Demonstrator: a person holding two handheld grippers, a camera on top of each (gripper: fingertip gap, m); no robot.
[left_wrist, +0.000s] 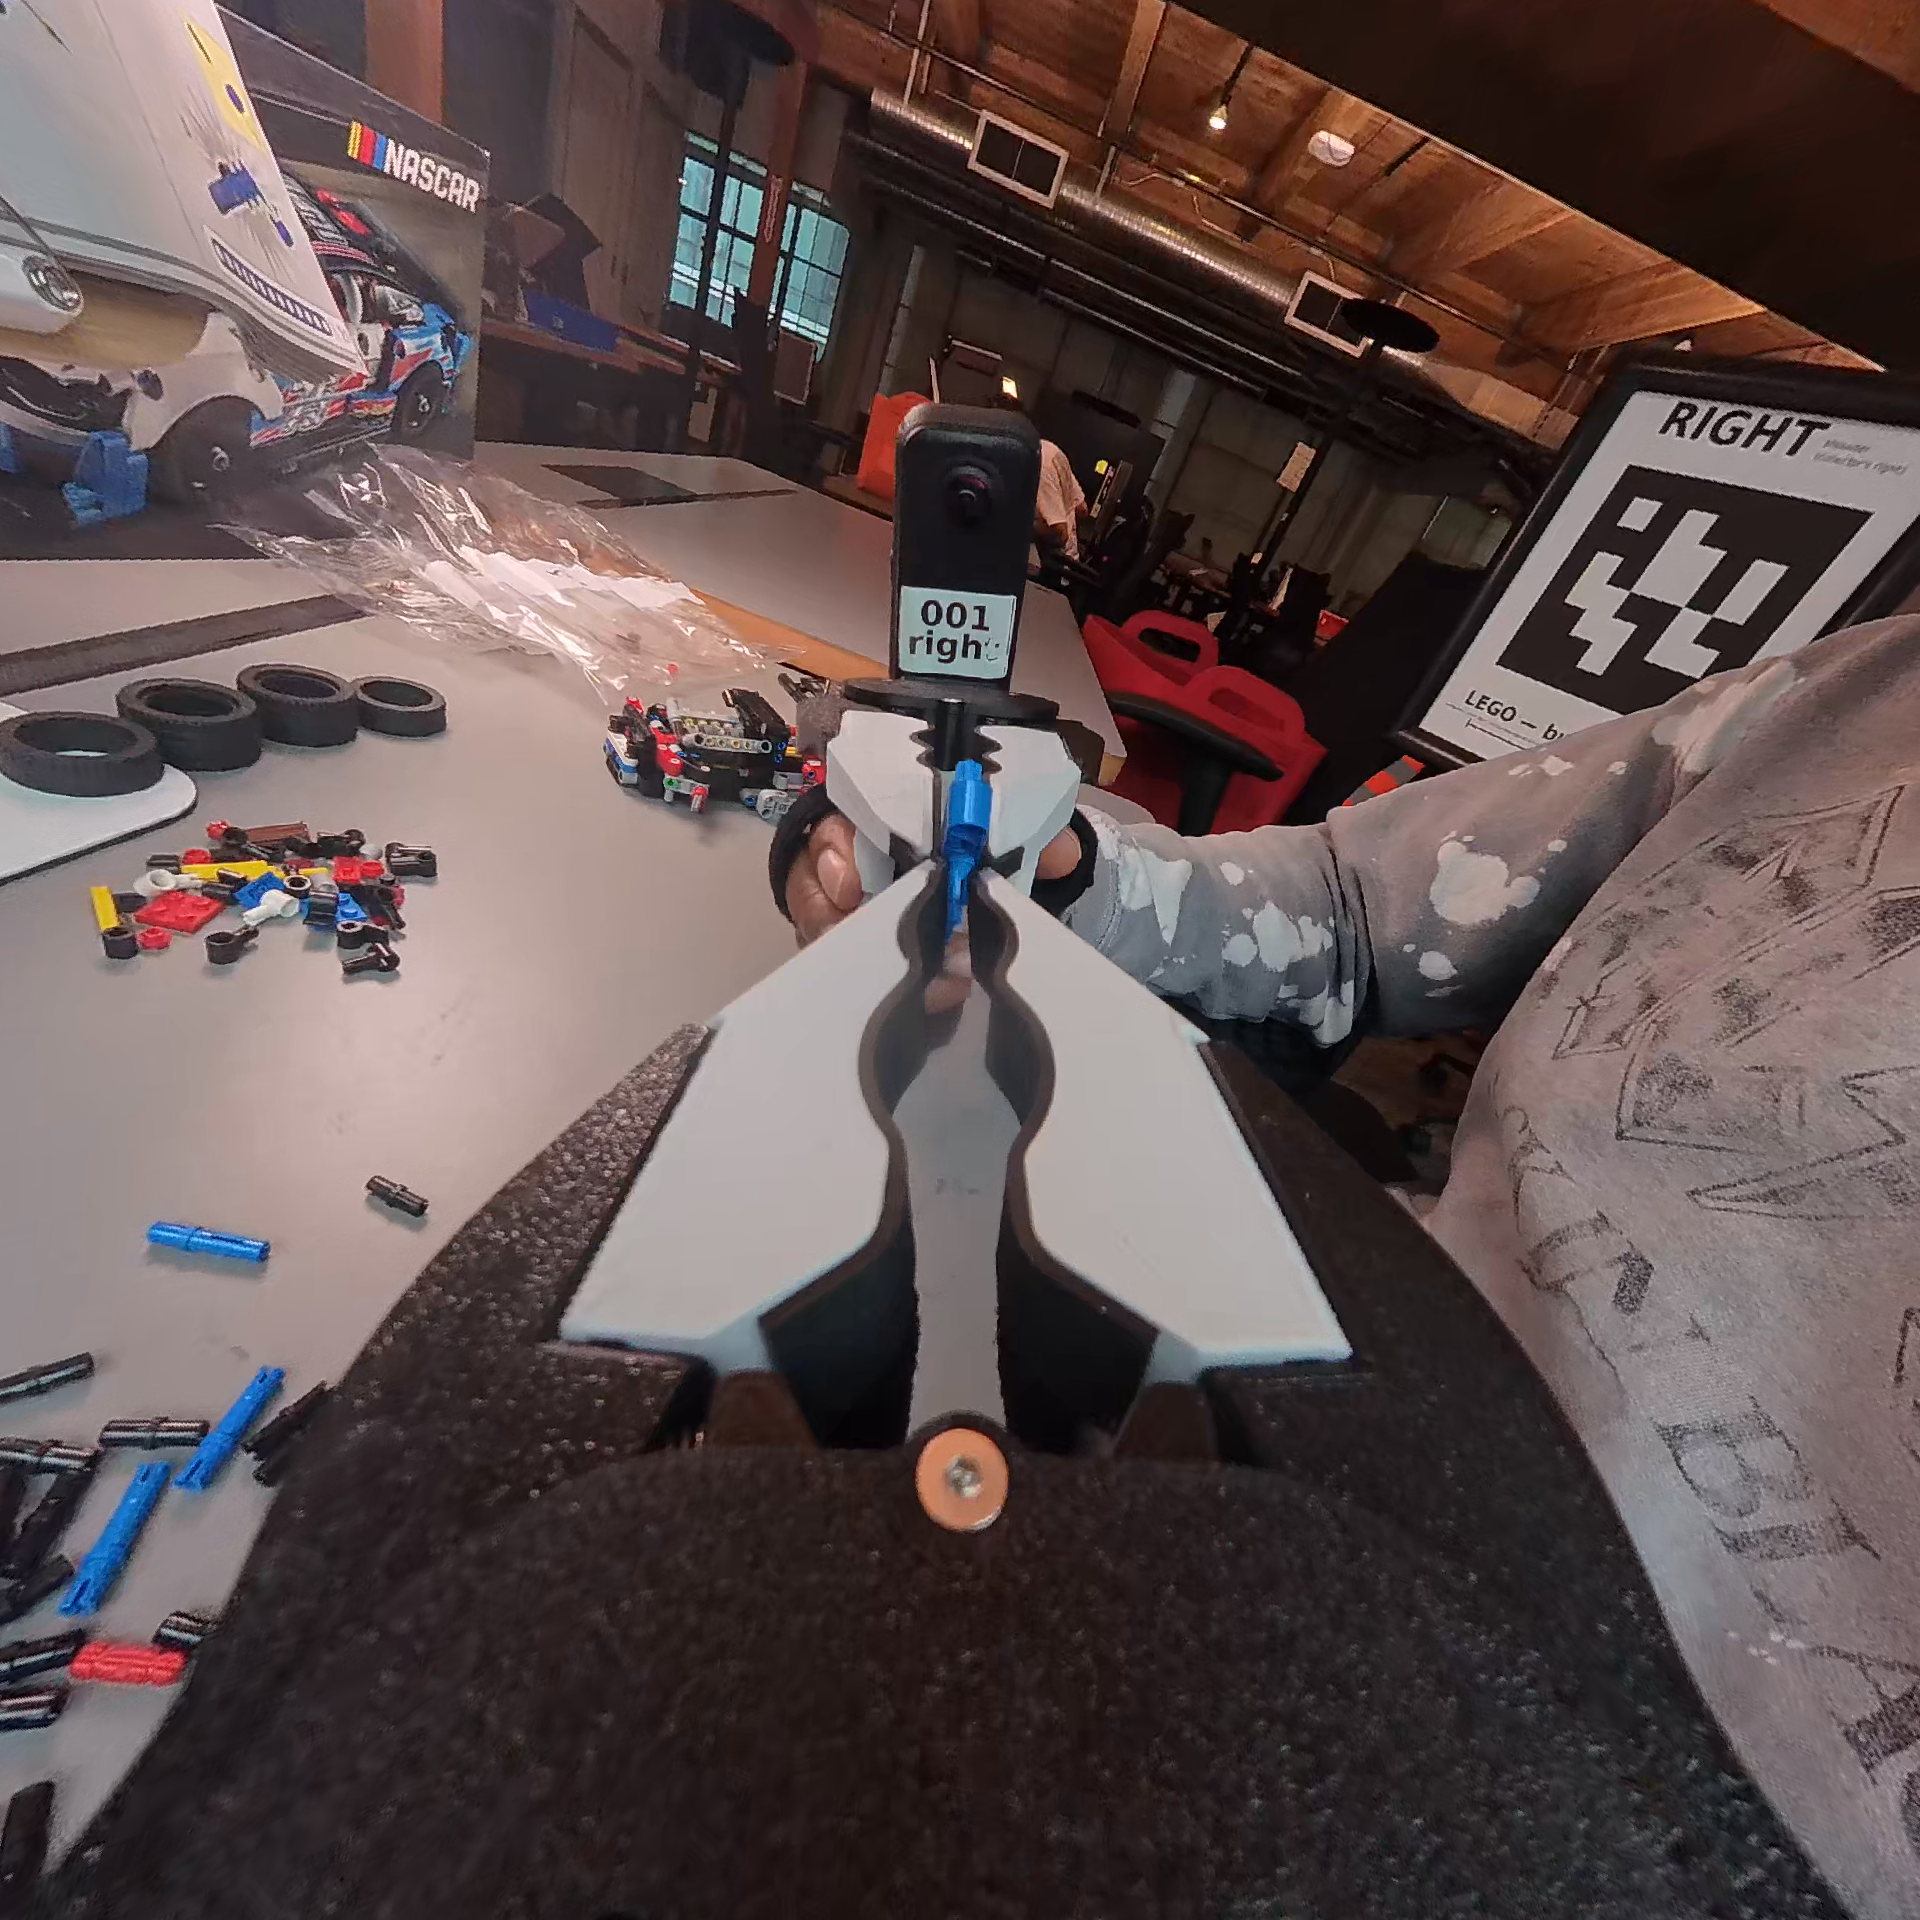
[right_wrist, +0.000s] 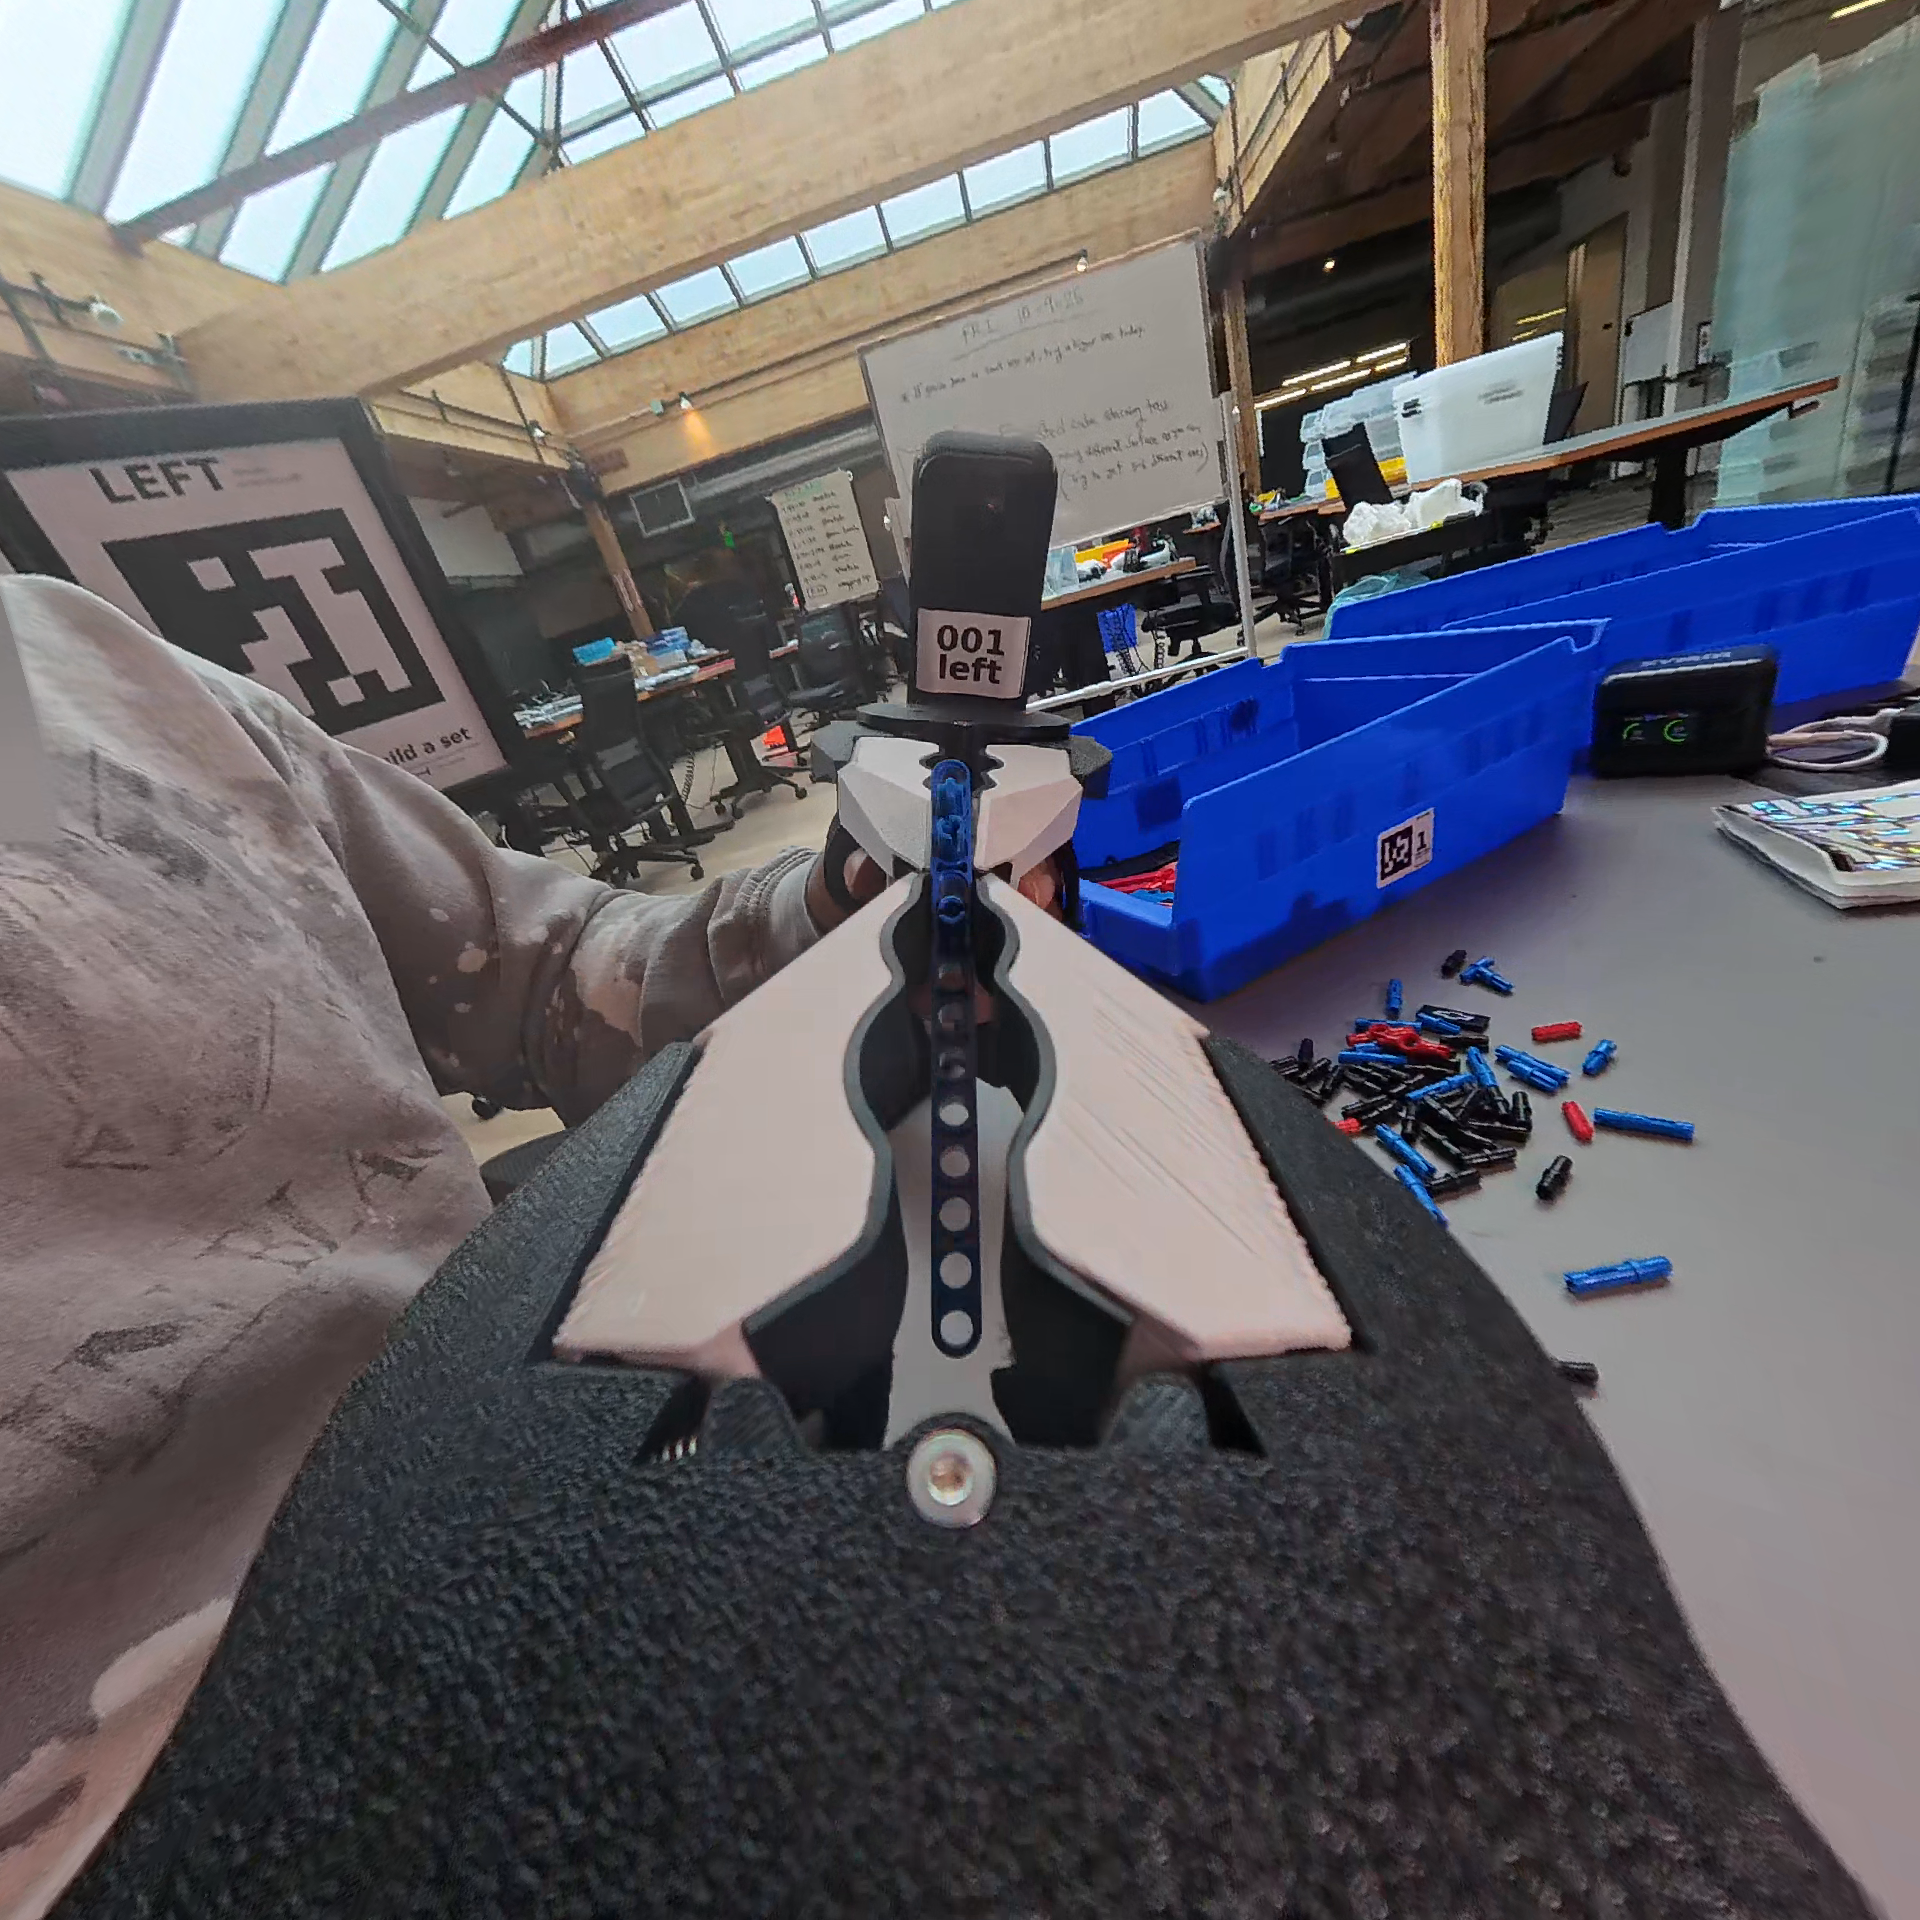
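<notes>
My left gripper is shut on a small blue pin at its tips, held above the grey table. My right gripper faces it tip to tip and is shut on a long blue beam with holes that runs back between its fingers. The pin meets the far end of the beam, where the two grippers touch. The right gripper also shows in the left wrist view, and the left gripper in the right wrist view. A person's hands and grey sleeves hold both.
Left of the grippers lie several black tyres, a pile of small parts, a part-built model, a plastic bag and loose pins. To the right are blue bins, a pin pile and a booklet. Both grippers' tips are close together, under 4 cm apart.
</notes>
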